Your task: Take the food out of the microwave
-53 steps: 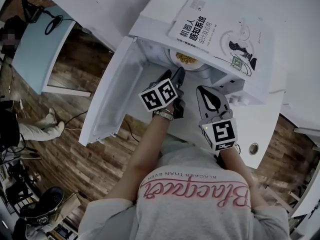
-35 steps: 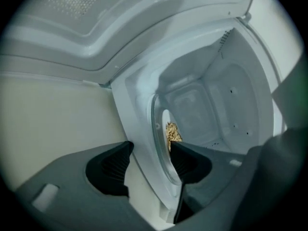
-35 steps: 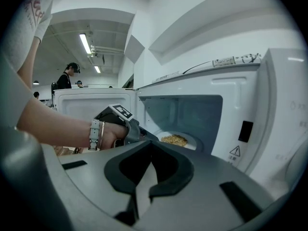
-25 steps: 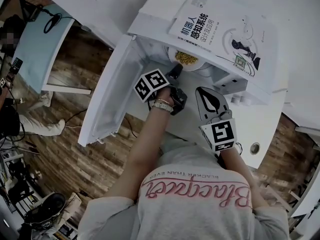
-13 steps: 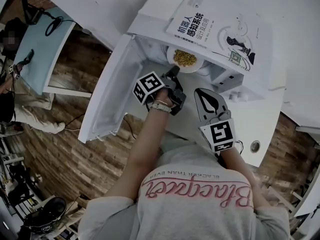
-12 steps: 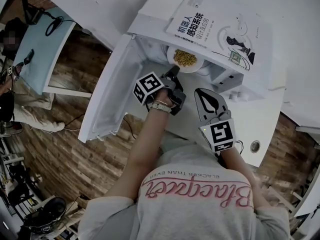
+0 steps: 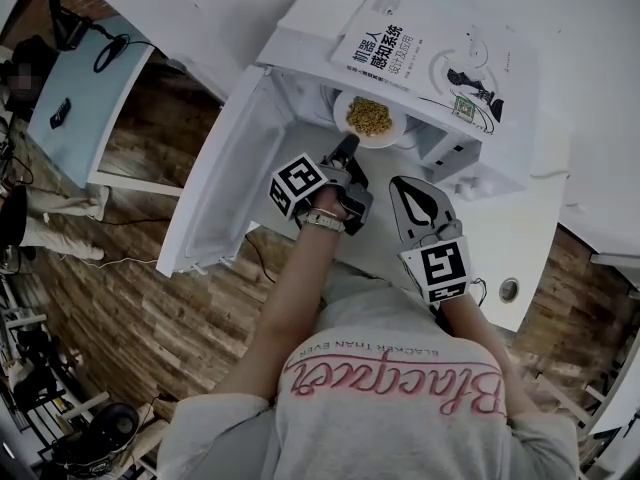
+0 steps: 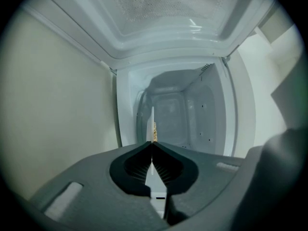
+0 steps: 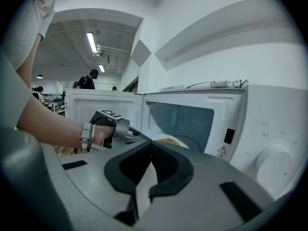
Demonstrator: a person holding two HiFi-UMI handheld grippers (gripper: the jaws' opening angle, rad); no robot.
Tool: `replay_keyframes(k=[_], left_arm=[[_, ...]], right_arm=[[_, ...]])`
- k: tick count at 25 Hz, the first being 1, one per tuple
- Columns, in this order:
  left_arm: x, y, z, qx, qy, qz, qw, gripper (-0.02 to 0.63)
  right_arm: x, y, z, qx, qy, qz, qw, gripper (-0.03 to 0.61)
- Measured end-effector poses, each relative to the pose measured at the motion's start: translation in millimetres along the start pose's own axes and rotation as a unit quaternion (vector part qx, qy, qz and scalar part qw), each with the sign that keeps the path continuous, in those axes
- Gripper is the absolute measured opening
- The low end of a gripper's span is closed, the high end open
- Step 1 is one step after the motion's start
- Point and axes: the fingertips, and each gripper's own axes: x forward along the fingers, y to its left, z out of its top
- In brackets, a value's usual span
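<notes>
- Shut tight, the left gripper (image 7: 348, 146) pinches the near rim of the plate (image 7: 388, 134) carrying the food (image 7: 370, 116). Its jaws have just been closing on that rim.
- In the head view the plate sits at the mouth of the microwave (image 7: 460, 158). Its far part is tucked under the front edge of the top, where a book (image 7: 430, 53) lies.
- The door (image 7: 215, 188) is swung wide to the left, so there is an open gap between it and the control side.
- The right gripper (image 7: 400, 183) hovers just beside the left one, jaws together and empty, above the white counter (image 7: 525, 238). Wooden floor (image 7: 120, 298) spreads out on the left.
- The left gripper view is turned on its side. The plate shows as a thin white line running away from the closed pads, with yellow grains on its right face.
- Beyond the plate, the pale cavity (image 8: 183, 114) stands open. The line lies nearer the cavity's left side than its right, and the door's dotted window (image 8: 159, 4) runs along the top.
- In the right gripper view the pads meet at their tips with nothing in them. Past them a hand (image 9: 96, 136) with a wristband reaches toward the opening, and the food shows low at the front lip.
- A dial (image 9: 276, 165) sits on the right. Behind is a long room with strip lights (image 9: 91, 42) and a person (image 9: 88, 81) far off.
</notes>
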Motion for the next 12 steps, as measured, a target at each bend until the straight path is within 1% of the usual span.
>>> replay_keyframes(k=[7, 12], left_arm=[[-15.0, -9.8, -6.7, 0.003, -0.006, -0.012, 0.9999, 0.011], [-30.5, -21.1, -14.6, 0.008, -0.014, -0.023, 0.9996, 0.011]], right_arm=[[-11.5, 5.3, 3.0, 0.004, -0.003, 0.001, 1.000, 0.011], [-26.6, 6.3, 10.9, 0.010, -0.019, -0.007, 1.000, 0.009]])
